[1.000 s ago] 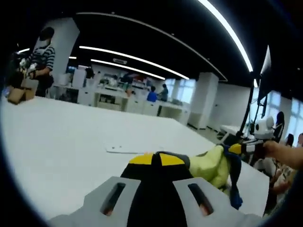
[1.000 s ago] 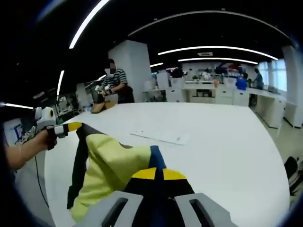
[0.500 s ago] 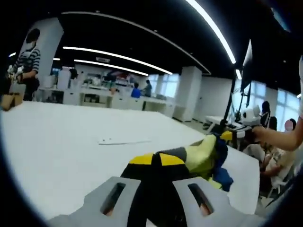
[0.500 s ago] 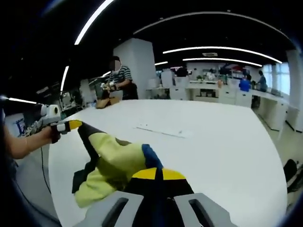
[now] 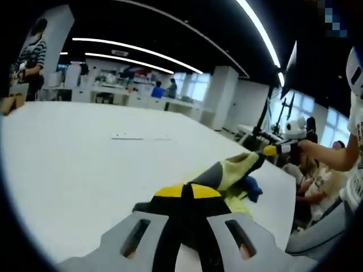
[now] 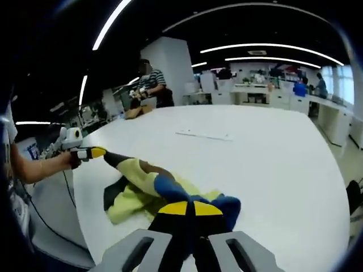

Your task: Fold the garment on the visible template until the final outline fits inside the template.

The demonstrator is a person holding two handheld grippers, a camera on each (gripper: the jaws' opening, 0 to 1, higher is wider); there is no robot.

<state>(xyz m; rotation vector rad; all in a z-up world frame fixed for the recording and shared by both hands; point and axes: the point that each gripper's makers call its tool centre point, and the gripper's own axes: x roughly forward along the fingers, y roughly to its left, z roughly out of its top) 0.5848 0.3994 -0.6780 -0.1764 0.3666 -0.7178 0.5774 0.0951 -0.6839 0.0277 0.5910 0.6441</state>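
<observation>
1. The left gripper point(image 5: 181, 192) has its jaws closed on one end of the yellow garment point(image 6: 136, 190).
2. The garment sags onto the white table point(image 6: 272, 164), bunched up, not folded yet.
3. The right gripper point(image 6: 184, 209) pinches the other end.
4. The template point(image 6: 204, 135) lies well apart.

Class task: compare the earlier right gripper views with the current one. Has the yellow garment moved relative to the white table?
Yes. The yellow garment has come down: it hung bunched above the white table, and now its lower part lies spread on it.

Yellow-and-blue garment point(image 6: 148, 187) stretched between right tongs point(image 6: 182, 208) and left tongs point(image 6: 96, 152) over white table point(image 6: 272, 164).
</observation>
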